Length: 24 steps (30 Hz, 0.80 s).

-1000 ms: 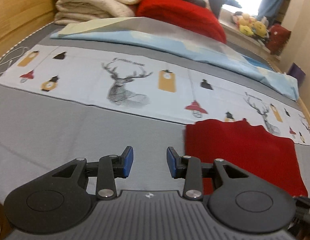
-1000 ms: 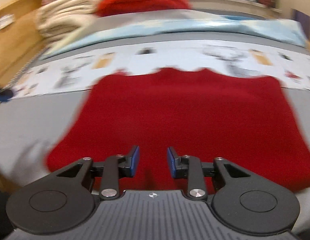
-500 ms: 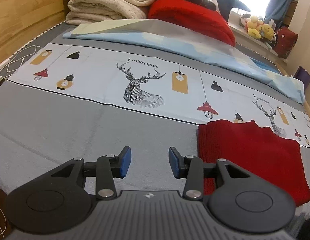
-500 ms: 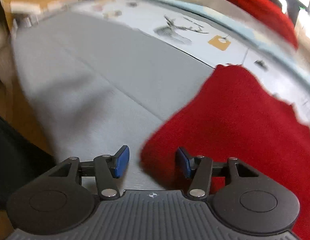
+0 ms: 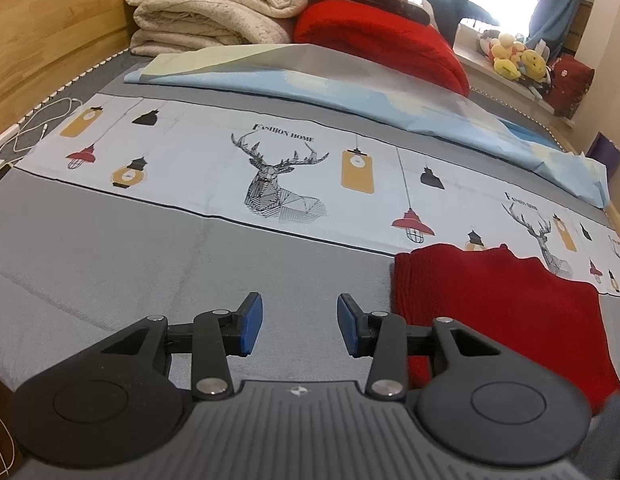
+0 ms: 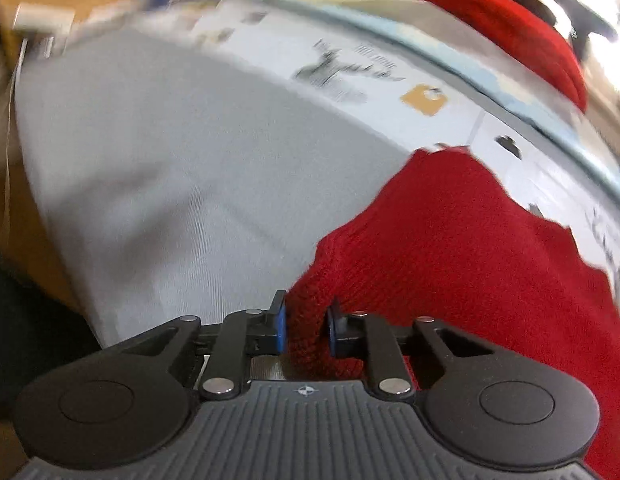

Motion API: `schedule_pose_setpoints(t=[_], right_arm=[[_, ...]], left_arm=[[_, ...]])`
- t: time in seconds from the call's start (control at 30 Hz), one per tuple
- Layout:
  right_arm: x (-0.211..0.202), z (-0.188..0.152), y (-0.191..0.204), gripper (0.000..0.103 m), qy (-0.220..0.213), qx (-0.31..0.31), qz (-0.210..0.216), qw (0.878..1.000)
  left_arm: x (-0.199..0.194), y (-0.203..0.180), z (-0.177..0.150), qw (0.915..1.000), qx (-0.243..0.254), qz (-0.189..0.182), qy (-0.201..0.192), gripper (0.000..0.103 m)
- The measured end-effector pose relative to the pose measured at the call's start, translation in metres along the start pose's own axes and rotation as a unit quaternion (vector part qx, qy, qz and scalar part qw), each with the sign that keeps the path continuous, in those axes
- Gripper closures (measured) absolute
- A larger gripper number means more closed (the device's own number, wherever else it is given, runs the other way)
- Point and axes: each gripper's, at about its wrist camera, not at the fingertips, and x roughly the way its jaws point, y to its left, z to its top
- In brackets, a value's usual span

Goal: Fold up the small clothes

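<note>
Gray bedspread (image 5: pixel 109 264) lies bare beside red garment (image 5: pixel 502 320).

left gripper (image 5: pixel 299 325) fingers apart, empty | red garment (image 5: pixel 510 312) right

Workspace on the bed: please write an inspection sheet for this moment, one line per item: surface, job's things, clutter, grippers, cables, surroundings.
Surface: grey bed sheet with a printed deer-and-lamp band across it.
Job's things: one red knitted garment, lying flat, its far edge over the band.
Clutter: folded cream blankets, a red cushion and a light blue cloth at the far side.
Grippers: left gripper open over bare sheet beside the garment; right gripper has just closed, pinching the garment's near corner.
Cables: a white cable on the sheet near the wooden frame.
Surroundings: wooden bed frame, plush toys on a ledge, bright window behind.
</note>
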Motion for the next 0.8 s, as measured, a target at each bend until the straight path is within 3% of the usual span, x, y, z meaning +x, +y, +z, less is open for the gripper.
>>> schedule_pose_setpoints(t=[0.1, 0.2, 0.3, 0.37, 0.43, 0.53, 0.7, 0.73, 0.8], right_arm=[[-0.035, 0.011, -0.038, 0.085, -0.044, 0.081, 0.022, 0.996], [-0.079, 0.011, -0.096, 0.085, -0.097, 0.174, 0.035, 0.979], [-0.127, -0.007, -0.165, 0.085, -0.158, 0.279, 0.025, 0.947], [-0.157, -0.035, -0.211, 0.085, -0.190, 0.346, -0.013, 0.918], [-0.180, -0.067, -0.243, 0.085, -0.207, 0.382, -0.072, 0.898], [-0.194, -0.125, -0.284, 0.085, -0.179, 0.442, -0.151, 0.866], [-0.171, -0.222, -0.335, 0.082, -0.025, 0.565, -0.204, 0.799], [-0.167, -0.230, -0.340, 0.076, -0.019, 0.576, -0.191, 0.795], [-0.172, -0.234, -0.344, 0.065, -0.025, 0.572, -0.184, 0.799]], left_arm=[[0.001, -0.008, 0.002, 1.0000, 0.004, -0.003, -0.001, 0.057], [0.003, -0.019, 0.004, 0.9999, 0.010, -0.008, 0.000, 0.057], [0.006, -0.033, 0.004, 0.9997, 0.020, -0.012, 0.003, 0.057], [0.008, -0.044, 0.005, 0.9995, 0.028, -0.016, 0.005, 0.057], [0.012, -0.055, 0.005, 0.9992, 0.035, -0.019, 0.007, 0.057], [0.019, -0.073, 0.006, 0.9985, 0.046, -0.025, 0.011, 0.057], [0.031, -0.104, 0.007, 0.9966, 0.072, -0.036, 0.019, 0.057], [0.033, -0.110, 0.006, 0.9961, 0.077, -0.038, 0.020, 0.057], [0.036, -0.120, 0.004, 0.9953, 0.084, -0.042, 0.024, 0.057]])
